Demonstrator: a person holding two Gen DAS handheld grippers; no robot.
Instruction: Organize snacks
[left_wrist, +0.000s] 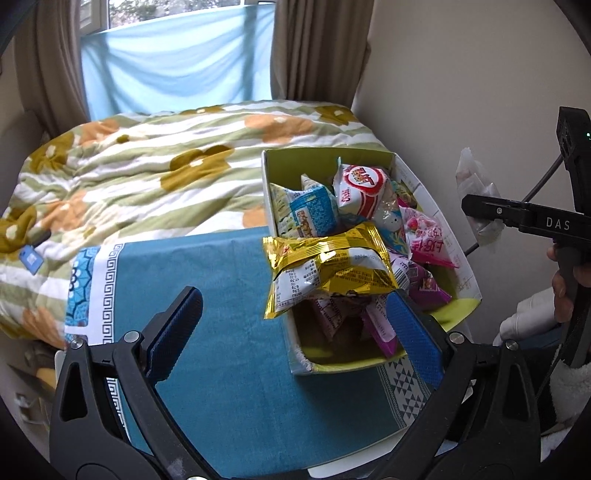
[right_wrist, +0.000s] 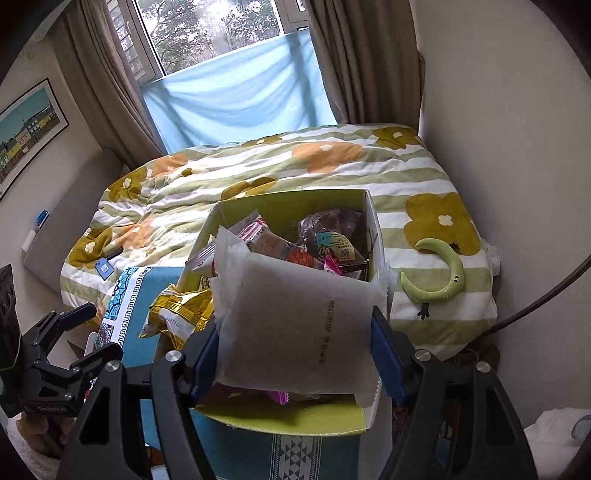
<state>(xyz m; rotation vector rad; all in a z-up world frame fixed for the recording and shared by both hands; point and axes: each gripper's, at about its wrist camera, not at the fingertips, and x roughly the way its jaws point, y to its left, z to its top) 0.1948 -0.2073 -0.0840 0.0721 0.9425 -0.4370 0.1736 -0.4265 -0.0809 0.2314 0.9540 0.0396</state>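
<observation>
A white cardboard box (left_wrist: 424, 192) with a green lining stands on a blue cloth (left_wrist: 229, 332) and holds several snack packets. A gold foil packet (left_wrist: 328, 269) lies across its near left rim. My left gripper (left_wrist: 293, 297) is wide open just below that packet, its pads clear of it. In the right wrist view my right gripper (right_wrist: 295, 325) is shut on a frosted white packet (right_wrist: 288, 295), held above the box (right_wrist: 373, 221). The gold packet (right_wrist: 181, 314) shows at the box's left, with the left gripper (right_wrist: 96, 330) beyond it.
A bed with a flowered quilt (left_wrist: 147, 173) lies behind the box, with a green crescent toy (right_wrist: 443, 273) on it. A wall (left_wrist: 461, 92) runs close along the box's right side. Curtains and a window close the far end.
</observation>
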